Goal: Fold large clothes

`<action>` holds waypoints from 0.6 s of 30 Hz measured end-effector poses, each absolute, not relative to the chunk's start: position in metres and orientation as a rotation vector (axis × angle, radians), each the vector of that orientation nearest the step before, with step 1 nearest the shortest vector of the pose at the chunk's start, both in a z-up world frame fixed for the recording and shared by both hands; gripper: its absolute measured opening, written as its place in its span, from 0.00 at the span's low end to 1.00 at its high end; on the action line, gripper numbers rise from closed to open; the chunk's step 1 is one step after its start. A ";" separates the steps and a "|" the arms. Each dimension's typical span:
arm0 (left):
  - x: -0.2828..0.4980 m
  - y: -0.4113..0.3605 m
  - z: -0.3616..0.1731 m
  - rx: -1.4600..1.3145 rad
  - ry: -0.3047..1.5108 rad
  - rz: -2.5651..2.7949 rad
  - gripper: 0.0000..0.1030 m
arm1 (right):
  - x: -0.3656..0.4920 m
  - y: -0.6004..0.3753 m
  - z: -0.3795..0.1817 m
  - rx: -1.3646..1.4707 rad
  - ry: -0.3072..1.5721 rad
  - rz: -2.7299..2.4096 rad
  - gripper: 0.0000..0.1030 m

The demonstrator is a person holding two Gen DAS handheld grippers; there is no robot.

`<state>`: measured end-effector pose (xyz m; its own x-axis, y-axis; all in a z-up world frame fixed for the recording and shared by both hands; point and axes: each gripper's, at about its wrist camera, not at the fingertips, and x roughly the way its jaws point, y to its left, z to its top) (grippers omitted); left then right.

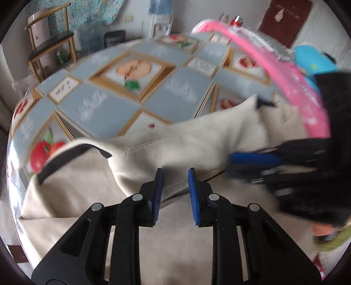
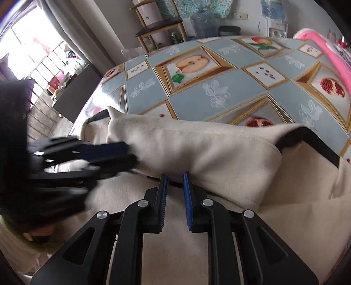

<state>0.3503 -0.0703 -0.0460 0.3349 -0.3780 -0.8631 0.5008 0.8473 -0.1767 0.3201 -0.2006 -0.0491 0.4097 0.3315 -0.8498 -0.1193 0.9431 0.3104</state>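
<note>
A large cream garment with black trim (image 1: 175,140) lies on the table near its front edge, its top part folded over into a thick roll; it also shows in the right wrist view (image 2: 197,144). My left gripper (image 1: 175,173) is open, its blue pads just at the folded edge, with no cloth clearly between them. My right gripper (image 2: 175,176) has its pads a narrow gap apart at the underside of the fold; cloth seems pinched there but the grip is hidden. Each gripper shows blurred in the other's view: the right one (image 1: 263,162), the left one (image 2: 105,151).
The table (image 2: 219,87) has a blue-grey cloth with fruit pictures. A pink-rimmed plastic package (image 1: 285,72) lies at the table's right side. A wooden chair (image 1: 50,43) stands behind the table, with a water dispenser (image 1: 160,19) by the wall.
</note>
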 end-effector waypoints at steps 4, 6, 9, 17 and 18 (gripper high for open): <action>0.348 -0.064 -0.048 0.125 1.074 -0.586 0.22 | 0.314 -0.235 -0.032 0.247 1.047 0.204 0.15; 0.346 -0.065 -0.048 0.139 1.064 -0.586 0.22 | 0.320 -0.247 -0.044 0.240 1.089 0.136 0.15; 0.345 -0.065 -0.049 0.140 1.052 -0.596 0.23 | 0.323 -0.253 -0.058 0.218 1.115 0.114 0.15; 0.350 -0.055 -0.052 0.057 1.046 -0.640 0.22 | 0.332 -0.217 -0.021 0.251 1.003 0.242 0.18; 0.350 -0.053 -0.052 0.040 1.046 -0.646 0.22 | 0.337 -0.209 -0.022 0.245 1.006 0.262 0.20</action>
